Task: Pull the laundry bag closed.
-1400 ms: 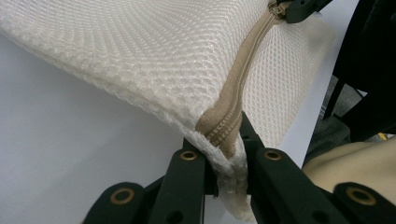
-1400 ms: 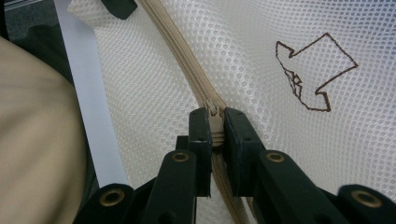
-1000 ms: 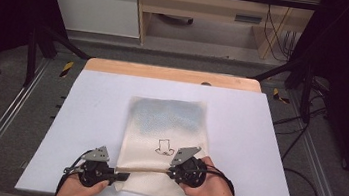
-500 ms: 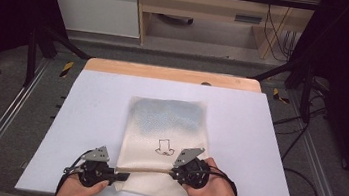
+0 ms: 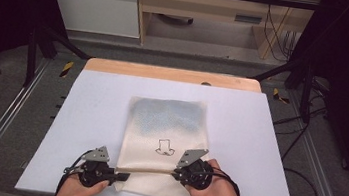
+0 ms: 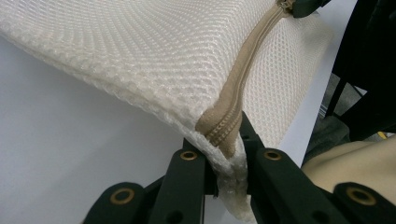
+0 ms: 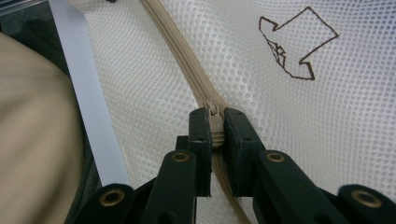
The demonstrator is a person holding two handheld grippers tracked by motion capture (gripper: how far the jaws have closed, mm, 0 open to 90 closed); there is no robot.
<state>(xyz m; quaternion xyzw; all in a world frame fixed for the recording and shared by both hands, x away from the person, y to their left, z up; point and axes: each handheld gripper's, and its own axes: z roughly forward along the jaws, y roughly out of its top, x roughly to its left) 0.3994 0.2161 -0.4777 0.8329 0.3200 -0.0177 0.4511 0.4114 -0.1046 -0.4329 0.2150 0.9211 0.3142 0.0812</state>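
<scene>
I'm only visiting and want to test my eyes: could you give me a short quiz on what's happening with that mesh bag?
1. True or false: the left gripper clamps the zipper's end at the mesh bag's edge.
2. What does the right gripper pinch? A) the zipper pull B) a cable C) the table
3. Fill in: the outline drawn on the bag is an ____.

Key: 1 true; 2 A, the zipper pull; 3 arrow.
</scene>
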